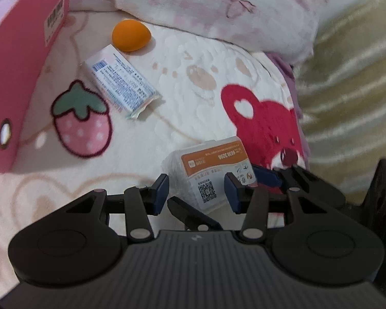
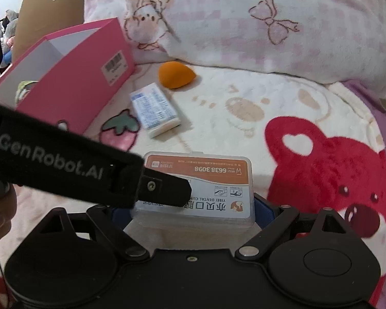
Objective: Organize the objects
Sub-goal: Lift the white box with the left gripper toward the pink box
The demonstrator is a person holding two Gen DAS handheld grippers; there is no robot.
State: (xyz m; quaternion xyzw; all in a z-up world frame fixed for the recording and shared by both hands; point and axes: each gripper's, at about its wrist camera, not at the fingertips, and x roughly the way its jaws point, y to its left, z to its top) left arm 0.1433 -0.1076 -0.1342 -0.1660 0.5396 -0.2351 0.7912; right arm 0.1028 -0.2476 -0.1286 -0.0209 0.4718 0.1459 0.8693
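Note:
A clear plastic box with an orange and white label (image 2: 198, 193) lies on the blanket, held between the blue pads of my right gripper (image 2: 190, 211). The same box (image 1: 208, 175) sits between the fingers of my left gripper (image 1: 196, 193), whose jaws stand apart around it without touching. My right gripper's blue pad (image 1: 266, 176) shows at the box's right side in the left wrist view. An orange sponge egg (image 1: 130, 35) and a white packet with blue print (image 1: 121, 79) lie farther back. An open pink box (image 2: 64, 77) stands at the left.
A fleece blanket with a strawberry (image 1: 81, 121) and a red bear (image 1: 265, 126) covers the bed. A pink-and-white pillow (image 2: 244, 20) lies across the back. The left gripper's strap (image 2: 64, 164) crosses the right wrist view. A beige curtain (image 1: 352, 77) hangs at the right.

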